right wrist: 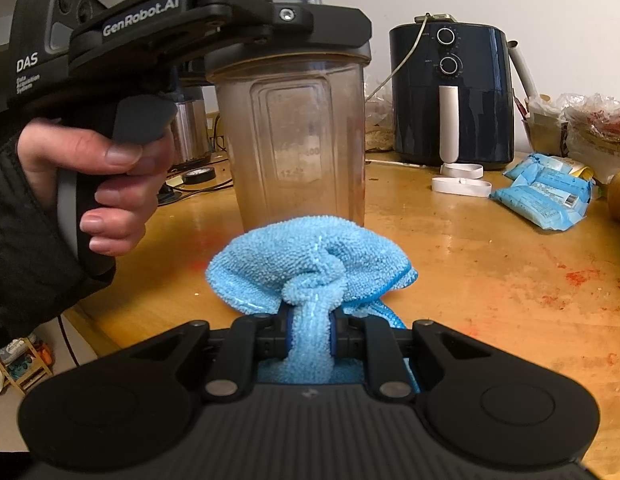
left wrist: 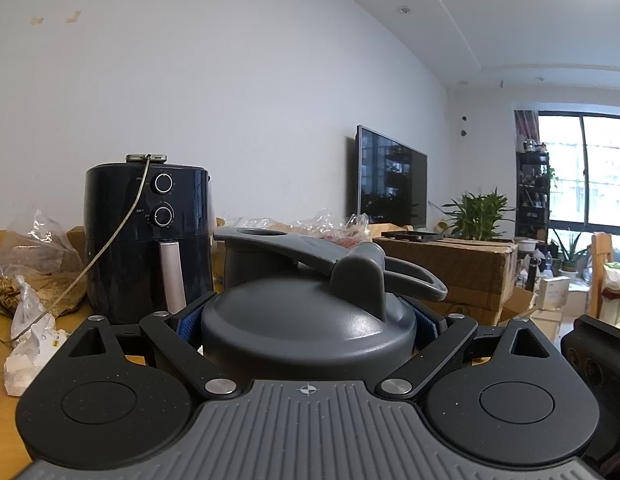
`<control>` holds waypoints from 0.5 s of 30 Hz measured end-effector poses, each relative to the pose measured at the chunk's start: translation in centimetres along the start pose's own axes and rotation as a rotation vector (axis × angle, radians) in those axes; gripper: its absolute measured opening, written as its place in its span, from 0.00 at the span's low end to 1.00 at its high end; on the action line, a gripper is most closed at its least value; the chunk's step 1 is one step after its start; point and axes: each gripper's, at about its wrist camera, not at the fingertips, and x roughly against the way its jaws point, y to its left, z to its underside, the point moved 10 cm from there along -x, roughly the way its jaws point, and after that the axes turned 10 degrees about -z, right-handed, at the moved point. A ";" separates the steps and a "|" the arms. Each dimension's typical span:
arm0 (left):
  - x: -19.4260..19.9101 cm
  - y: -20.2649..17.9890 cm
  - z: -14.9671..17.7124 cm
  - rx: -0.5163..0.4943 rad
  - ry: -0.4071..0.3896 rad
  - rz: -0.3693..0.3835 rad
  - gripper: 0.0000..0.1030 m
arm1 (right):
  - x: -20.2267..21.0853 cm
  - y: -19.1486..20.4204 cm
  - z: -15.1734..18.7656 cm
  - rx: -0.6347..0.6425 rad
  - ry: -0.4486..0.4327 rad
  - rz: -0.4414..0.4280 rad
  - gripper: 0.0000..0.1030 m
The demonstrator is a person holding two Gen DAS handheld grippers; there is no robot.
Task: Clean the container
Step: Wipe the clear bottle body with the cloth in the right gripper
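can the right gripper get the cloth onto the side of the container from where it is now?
Probably yes. The right gripper is shut on the blue cloth, which bulges just in front of the clear container with nothing between them. The left gripper clamps only the lid, leaving the lower wall bare.

My left gripper (left wrist: 308, 320) points nearly level, its blue-padded fingers (left wrist: 189, 320) clamped against both sides of the container lid (left wrist: 306, 320). My left hand (right wrist: 110, 176) wraps the pistol handle (index finger on the trigger), with a dark sleeve (right wrist: 18, 240) covering the wrist. My right gripper (right wrist: 308, 332) tilts downward, jaws pinched nearly together on the blue cloth (right wrist: 310, 256).
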 end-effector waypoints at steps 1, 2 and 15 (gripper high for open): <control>0.0 0.0 0.0 0.001 -0.003 0.000 0.92 | 0.0 0.0 0.0 -0.001 0.001 0.000 0.09; 0.0 0.0 0.0 0.002 -0.006 -0.001 0.92 | 0.0 0.0 0.0 -0.002 0.002 -0.001 0.09; 0.2 -0.1 0.0 0.006 -0.012 -0.011 0.92 | -0.1 0.0 0.0 -0.007 0.003 -0.004 0.09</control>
